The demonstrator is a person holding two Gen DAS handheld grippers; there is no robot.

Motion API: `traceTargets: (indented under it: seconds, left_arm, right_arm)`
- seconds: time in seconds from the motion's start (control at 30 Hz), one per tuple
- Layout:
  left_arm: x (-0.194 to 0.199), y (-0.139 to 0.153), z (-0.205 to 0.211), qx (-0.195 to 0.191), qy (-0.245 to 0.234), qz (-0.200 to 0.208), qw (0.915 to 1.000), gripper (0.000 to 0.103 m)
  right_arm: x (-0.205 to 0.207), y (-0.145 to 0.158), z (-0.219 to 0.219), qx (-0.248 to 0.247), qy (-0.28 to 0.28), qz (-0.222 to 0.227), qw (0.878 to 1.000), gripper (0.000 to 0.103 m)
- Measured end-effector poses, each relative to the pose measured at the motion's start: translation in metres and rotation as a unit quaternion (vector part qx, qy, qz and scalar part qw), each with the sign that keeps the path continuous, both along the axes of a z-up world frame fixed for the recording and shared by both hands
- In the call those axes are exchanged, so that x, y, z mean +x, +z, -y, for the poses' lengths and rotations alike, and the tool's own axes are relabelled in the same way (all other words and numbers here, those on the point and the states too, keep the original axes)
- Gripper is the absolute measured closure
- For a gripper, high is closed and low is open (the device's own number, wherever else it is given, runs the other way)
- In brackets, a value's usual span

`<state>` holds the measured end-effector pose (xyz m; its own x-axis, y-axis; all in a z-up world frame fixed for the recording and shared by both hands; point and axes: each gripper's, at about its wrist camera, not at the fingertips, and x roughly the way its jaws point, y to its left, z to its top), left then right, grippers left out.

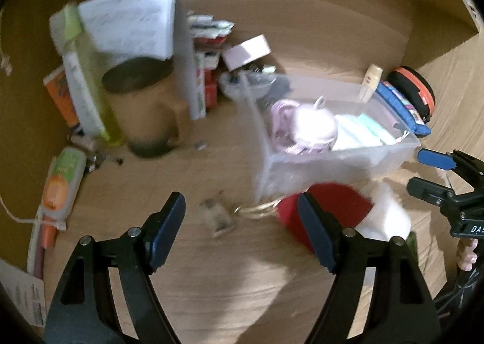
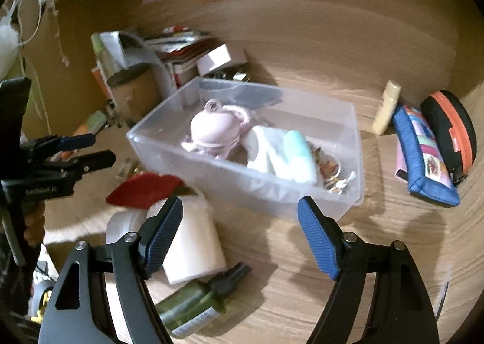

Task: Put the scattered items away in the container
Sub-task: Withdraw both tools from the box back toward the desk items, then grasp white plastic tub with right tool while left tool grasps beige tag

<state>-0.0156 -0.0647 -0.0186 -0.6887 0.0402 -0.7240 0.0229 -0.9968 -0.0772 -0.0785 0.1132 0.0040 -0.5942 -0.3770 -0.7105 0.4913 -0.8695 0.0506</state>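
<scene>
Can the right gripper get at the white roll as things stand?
Probably yes. The right gripper is open and empty, and the white roll lies on the desk just beside its left finger, uncovered from above. The green bottle and red lips crowd its ends, so the approach is tight.

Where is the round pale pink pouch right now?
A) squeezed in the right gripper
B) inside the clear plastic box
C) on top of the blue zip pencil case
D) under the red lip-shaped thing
B: the round pale pink pouch lies inside the clear plastic box, beside a white and mint cloth.
</scene>
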Motion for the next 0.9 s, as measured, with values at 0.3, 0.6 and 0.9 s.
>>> traceTargets:
  seconds: [0.3, 0.6, 0.9]
  left_arm:
    - [0.014, -0.019, 0.019, -0.023, 0.023, 0.019, 0.9993, 0.026]
    - [0.011, -0.03, 0.017, -0.02, 0.007, 0.031, 0.9993, 0.026]
    - [-0.007, -0.042, 0.014, -0.028, -0.004, 0.053, 0.9982, 0.026]
  right_arm:
    - [0.016, -0.013, 0.027, 0.028, 0.063, 0.009, 0.998, 0.028]
    - [0.008, -0.025, 0.035, 0.043, 0.08, 0.039, 0.995, 0.037]
    - [0.001, -0.037, 0.049, 0.06, 0.097, 0.057, 0.992, 0.037]
